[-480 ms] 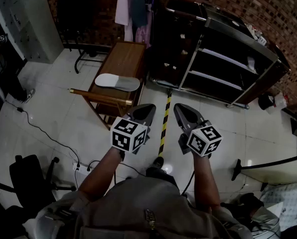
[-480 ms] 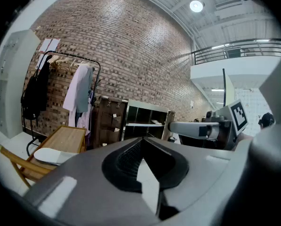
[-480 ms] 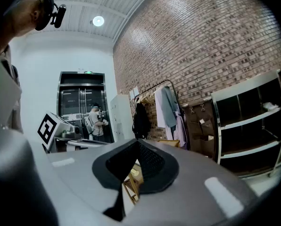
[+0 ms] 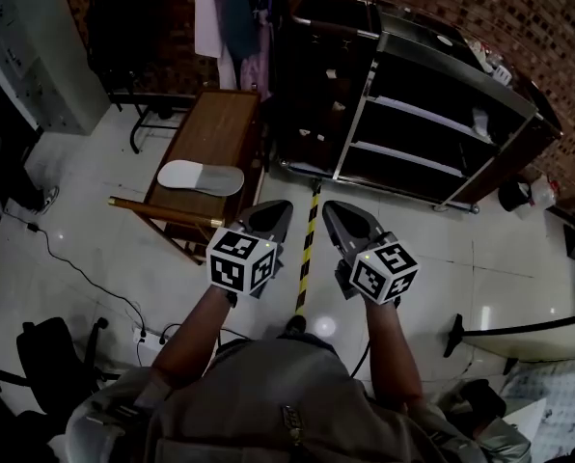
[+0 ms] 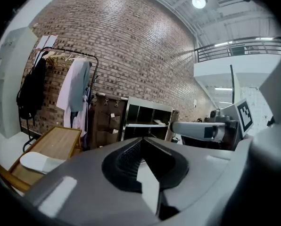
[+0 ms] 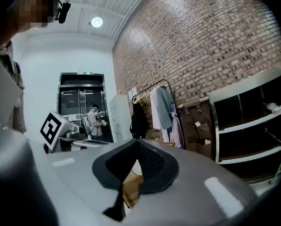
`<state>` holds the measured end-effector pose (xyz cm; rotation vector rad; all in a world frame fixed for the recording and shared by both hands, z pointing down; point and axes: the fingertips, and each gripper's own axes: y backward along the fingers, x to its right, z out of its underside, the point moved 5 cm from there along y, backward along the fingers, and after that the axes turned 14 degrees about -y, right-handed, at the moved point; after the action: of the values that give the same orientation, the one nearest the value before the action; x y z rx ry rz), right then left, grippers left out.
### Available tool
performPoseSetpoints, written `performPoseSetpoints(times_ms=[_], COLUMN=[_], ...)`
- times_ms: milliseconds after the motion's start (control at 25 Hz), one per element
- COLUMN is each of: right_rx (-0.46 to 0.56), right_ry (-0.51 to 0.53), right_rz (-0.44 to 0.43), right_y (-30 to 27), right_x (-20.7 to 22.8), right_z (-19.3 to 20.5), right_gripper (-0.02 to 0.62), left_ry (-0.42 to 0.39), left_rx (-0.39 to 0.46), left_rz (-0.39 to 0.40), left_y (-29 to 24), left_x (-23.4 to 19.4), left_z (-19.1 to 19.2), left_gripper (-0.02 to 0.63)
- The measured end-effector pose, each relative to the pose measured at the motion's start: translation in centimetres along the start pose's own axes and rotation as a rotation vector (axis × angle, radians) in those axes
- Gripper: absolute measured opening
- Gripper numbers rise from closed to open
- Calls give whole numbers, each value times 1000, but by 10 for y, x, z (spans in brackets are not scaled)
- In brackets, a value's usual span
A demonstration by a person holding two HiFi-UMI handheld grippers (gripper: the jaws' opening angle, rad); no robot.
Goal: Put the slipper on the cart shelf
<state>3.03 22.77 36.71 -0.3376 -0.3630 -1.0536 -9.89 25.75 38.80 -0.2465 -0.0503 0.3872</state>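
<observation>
A pale grey slipper (image 4: 201,177) lies flat on a low wooden table (image 4: 220,123), also seen as the slipper (image 5: 38,161) at the lower left of the left gripper view. The dark metal cart (image 4: 432,114) with open shelves stands against the brick wall, right of the table. My left gripper (image 4: 276,212) hangs shut and empty just right of the table's near end, well short of the slipper. My right gripper (image 4: 334,214) is beside it, shut and empty, pointing towards the cart. Its shelves (image 6: 253,121) show at the right of the right gripper view.
A clothes rack with hanging garments (image 4: 228,13) stands behind the table. A wooden pole (image 4: 162,212) lies across the table's near end. Yellow-black tape (image 4: 307,249) runs along the floor between the grippers. Cables (image 4: 66,258) and an office chair (image 4: 41,355) are at left. A white item (image 4: 480,119) sits on a cart shelf.
The table, slipper and cart have slid left and up in the head view. Both grippers keep side by side and stay shut.
</observation>
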Motion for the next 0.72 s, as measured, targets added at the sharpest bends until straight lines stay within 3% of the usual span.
performPoseSetpoints(times_ms=[720], right_rx=[12], right_ry=[-36], right_rz=[2], right_y=[-13], right_x=[115], right_z=[-50], right_gripper=[0], left_ry=[25], left_rx=[-25], left_rz=[3], left_y=[-115], left_x=[-4], left_z=[-17], left_gripper=[8])
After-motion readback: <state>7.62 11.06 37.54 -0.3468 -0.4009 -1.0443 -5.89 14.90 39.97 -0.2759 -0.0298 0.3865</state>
